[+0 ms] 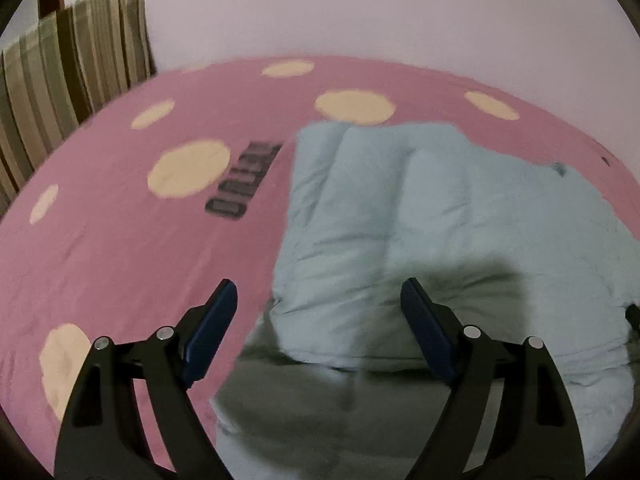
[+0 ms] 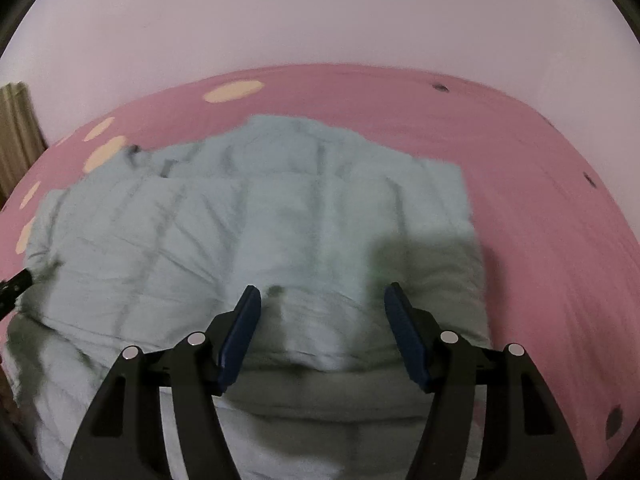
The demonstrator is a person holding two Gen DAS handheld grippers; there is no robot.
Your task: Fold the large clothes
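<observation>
Pink bedsheet (image 1: 120, 248) with cream dots covers the bed in front of you, and a plain pale wall (image 1: 360, 8) stands behind it. At the far left of the left wrist view you see a striped brown and beige curtain (image 1: 72, 64). Dark printed letters (image 1: 244, 180) lie on the sheet, just beside the left edge of the garment.

Your task thing, the pale blue quilted jacket (image 2: 248, 220), lies flat on the sheet, already folded over itself, with its layers stacked near you. In the left wrist view its left edge runs between your two fingers, so half of that view is sheet and half is jacket (image 1: 420, 208).

Your left gripper (image 1: 320, 292) has its jaws wide apart and holds nothing; it hovers above the near left edge of the jacket. Your right gripper (image 2: 322, 296) is also wide open and holds nothing, and it hovers over the near middle part of the jacket. Shadows of the tools fall on the cloth under them. Both pictures are a little blurred.
</observation>
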